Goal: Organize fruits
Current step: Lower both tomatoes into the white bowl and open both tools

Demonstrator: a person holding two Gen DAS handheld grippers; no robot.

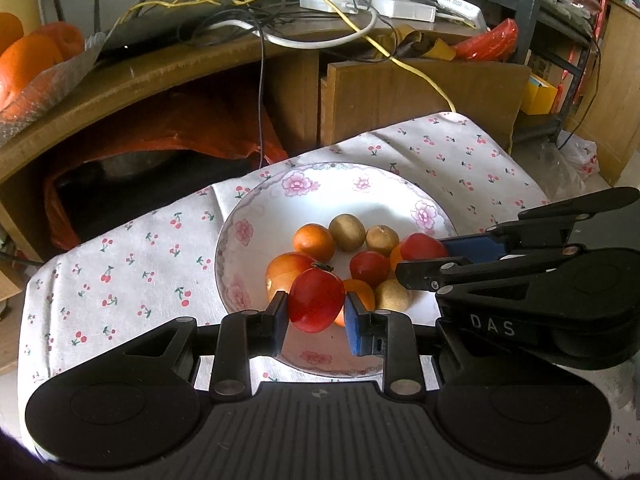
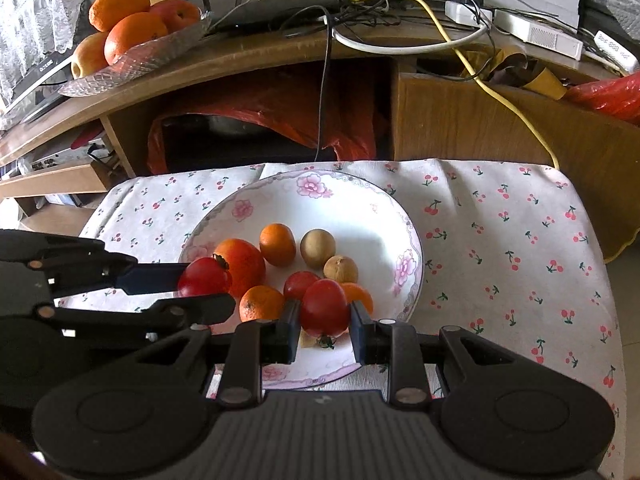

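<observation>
A white flowered bowl (image 1: 280,200) (image 2: 360,208) on a cherry-print cloth holds tomatoes, small oranges and brown kiwis. My left gripper (image 1: 316,310) is shut on a red tomato (image 1: 316,300) over the bowl's near-left part; it also shows in the right wrist view (image 2: 204,278). My right gripper (image 2: 325,322) is shut on another red tomato (image 2: 324,308), stem downward, over the bowl's near edge; in the left wrist view that tomato (image 1: 422,246) sits at the right gripper's tips. Loose in the bowl are a third tomato (image 2: 298,282), oranges (image 2: 277,244) and kiwis (image 2: 317,248).
A wooden desk (image 2: 280,48) stands behind the table with tangled cables and power strips (image 2: 536,32). A glass dish of large oranges and apples (image 2: 128,32) sits at its left. A red bag (image 2: 280,120) lies under the desk. The cloth (image 2: 520,240) extends right of the bowl.
</observation>
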